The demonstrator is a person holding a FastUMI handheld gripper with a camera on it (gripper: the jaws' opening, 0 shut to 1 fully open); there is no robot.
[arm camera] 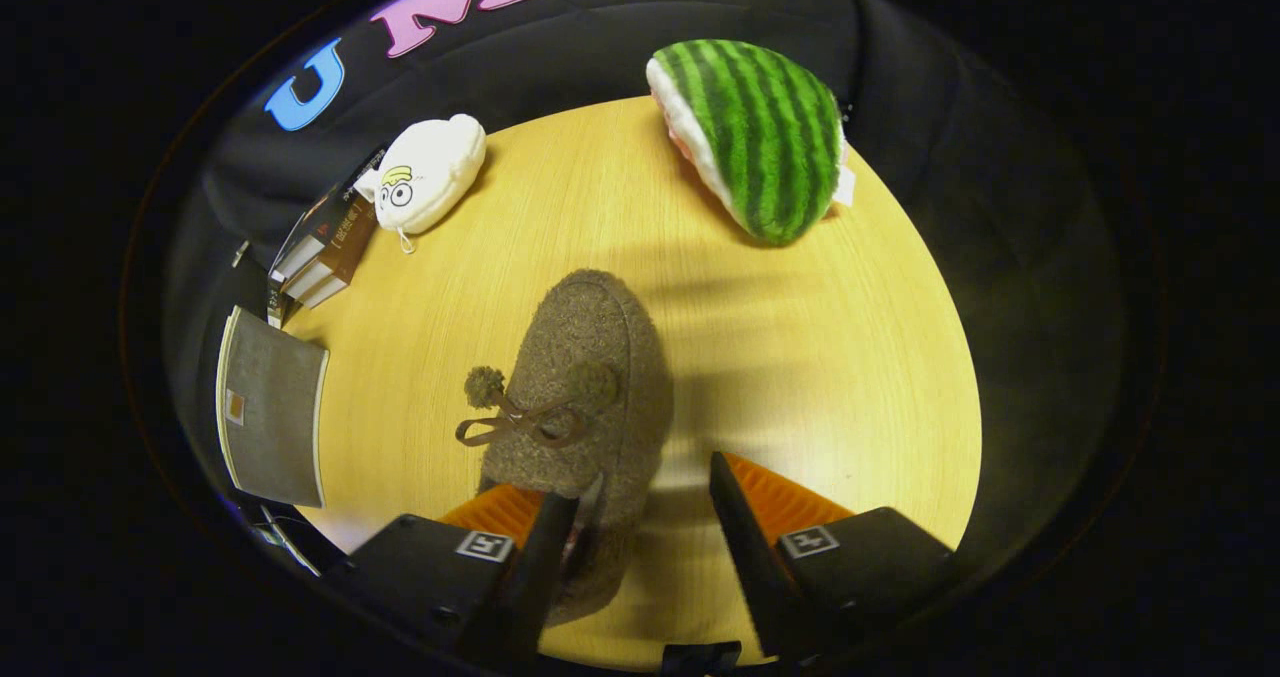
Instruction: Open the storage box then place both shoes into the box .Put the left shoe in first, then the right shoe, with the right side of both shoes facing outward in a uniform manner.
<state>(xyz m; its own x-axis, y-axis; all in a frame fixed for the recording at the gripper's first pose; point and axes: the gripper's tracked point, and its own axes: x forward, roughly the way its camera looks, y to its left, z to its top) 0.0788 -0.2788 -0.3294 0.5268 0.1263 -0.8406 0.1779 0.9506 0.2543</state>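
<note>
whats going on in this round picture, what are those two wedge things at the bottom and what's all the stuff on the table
The picture comes from a fisheye camera riding on a hand-held two-finger gripper, looking forward along its fingers. Those two wedges at the bottom are the fingers. They stand apart, open. A brown fuzzy felt slipper with pom-pom laces lies on the light wooden table, its heel end reaching in between the fingers beside the left one; whether that finger touches it I cannot tell. The other finger is clear of it, so nothing is clamped. Farther off lie a green striped watermelon-slice plush, a white plush pouch with a cartoon face, a stack of books and a grey flat fabric-covered panel.
</note>
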